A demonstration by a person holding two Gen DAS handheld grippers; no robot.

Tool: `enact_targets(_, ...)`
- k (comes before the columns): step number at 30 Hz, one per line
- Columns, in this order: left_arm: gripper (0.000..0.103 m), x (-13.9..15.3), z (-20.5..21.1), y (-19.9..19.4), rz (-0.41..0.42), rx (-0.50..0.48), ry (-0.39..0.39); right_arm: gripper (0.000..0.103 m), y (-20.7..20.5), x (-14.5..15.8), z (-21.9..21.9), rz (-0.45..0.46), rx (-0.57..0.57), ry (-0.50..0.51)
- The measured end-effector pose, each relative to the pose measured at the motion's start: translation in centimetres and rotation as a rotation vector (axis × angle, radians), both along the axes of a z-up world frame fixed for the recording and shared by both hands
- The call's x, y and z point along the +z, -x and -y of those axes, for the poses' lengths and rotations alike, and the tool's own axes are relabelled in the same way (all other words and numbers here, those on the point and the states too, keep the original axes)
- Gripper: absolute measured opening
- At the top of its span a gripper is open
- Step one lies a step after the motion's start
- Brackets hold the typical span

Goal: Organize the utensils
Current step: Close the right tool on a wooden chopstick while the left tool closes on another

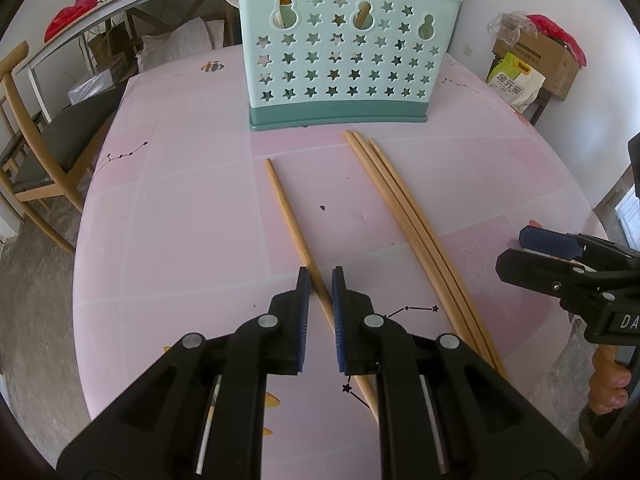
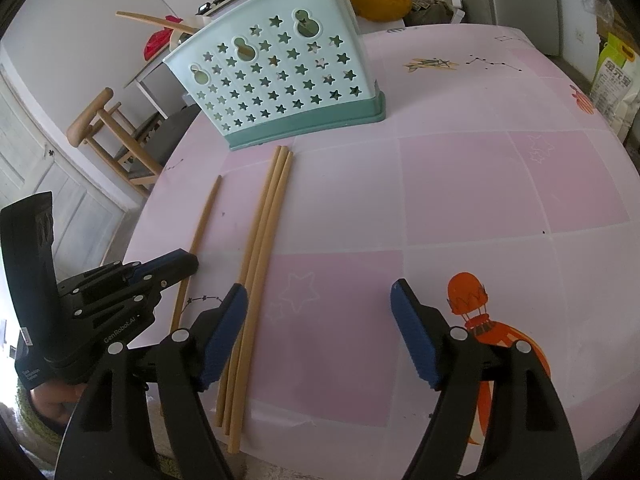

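- The left gripper (image 1: 320,280) sits low over the pink tablecloth (image 1: 180,220), jaws drawn nearly together with a single wooden chopstick (image 1: 296,228) running between the blue pads (image 1: 305,300).
- Whether the pads actually pinch that chopstick I cannot tell; a sliver of cloth shows on either side of it in the left wrist view, and the stick lies flat on the table.
- That lone chopstick points away from the gripper towards the utensil holder (image 1: 340,48), its far tip stopping short of the holder's darker green base.
- To the right of it, well apart at the far end, lie three more chopsticks (image 1: 400,208) bundled side by side (touching along most of their length), also aimed at the holder.
- The right gripper (image 2: 318,312) has its jaws spread wide, with nothing but bare cloth between them.
- Its left finger (image 2: 224,332) rests just beside the bundle of three, which passes outside the jaws on that side.
- The holder, pale mint with star-shaped cut-outs, stands upright at the far side of the table; a few handles and spoon bowls poke out of its top (too cropped to name exactly).
- A wooden chair (image 1: 28,152) stands off the table's left edge.
- A person's fingers (image 1: 608,384) wrap the right gripper's handle.
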State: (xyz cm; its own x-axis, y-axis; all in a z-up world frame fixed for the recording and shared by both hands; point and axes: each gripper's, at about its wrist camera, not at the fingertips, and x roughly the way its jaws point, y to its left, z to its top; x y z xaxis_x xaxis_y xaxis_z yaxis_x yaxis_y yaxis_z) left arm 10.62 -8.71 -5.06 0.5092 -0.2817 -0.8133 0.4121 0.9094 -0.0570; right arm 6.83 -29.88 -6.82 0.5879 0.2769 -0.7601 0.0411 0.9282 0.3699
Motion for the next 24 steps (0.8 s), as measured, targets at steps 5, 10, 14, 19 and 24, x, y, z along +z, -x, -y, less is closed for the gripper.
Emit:
enact_targets(5, 0.010, 0.0, 0.0, 0.0, 0.002, -0.001, -0.001, 0.073, 0.0, 0.0, -0.1, 0.000, 0.000, 0.002)
enact_targets(10, 0.010, 0.1, -0.4, 0.0, 0.005, 0.010, 0.001, 0.061, -0.1, 0.8, -1.2, 0.025, 0.036, 0.043)
enact_targets(14, 0.010, 0.1, -0.8, -0.1, 0.009, 0.022, 0.002, 0.043, -0.6, 1.4, -2.9, 0.046, 0.086, 0.087)
enact_targets(19, 0.010, 0.0, -1.2, -0.2, 0.008, 0.028, 0.010, 0.029, -1.4, 1.1, -4.7, 0.034, 0.129, 0.131)
enact_targets(24, 0.010, 0.0, -1.5, -0.2, 0.007, 0.028, 0.025, 0.019, -1.9, 0.9, -5.7, 0.023, 0.136, 0.160)
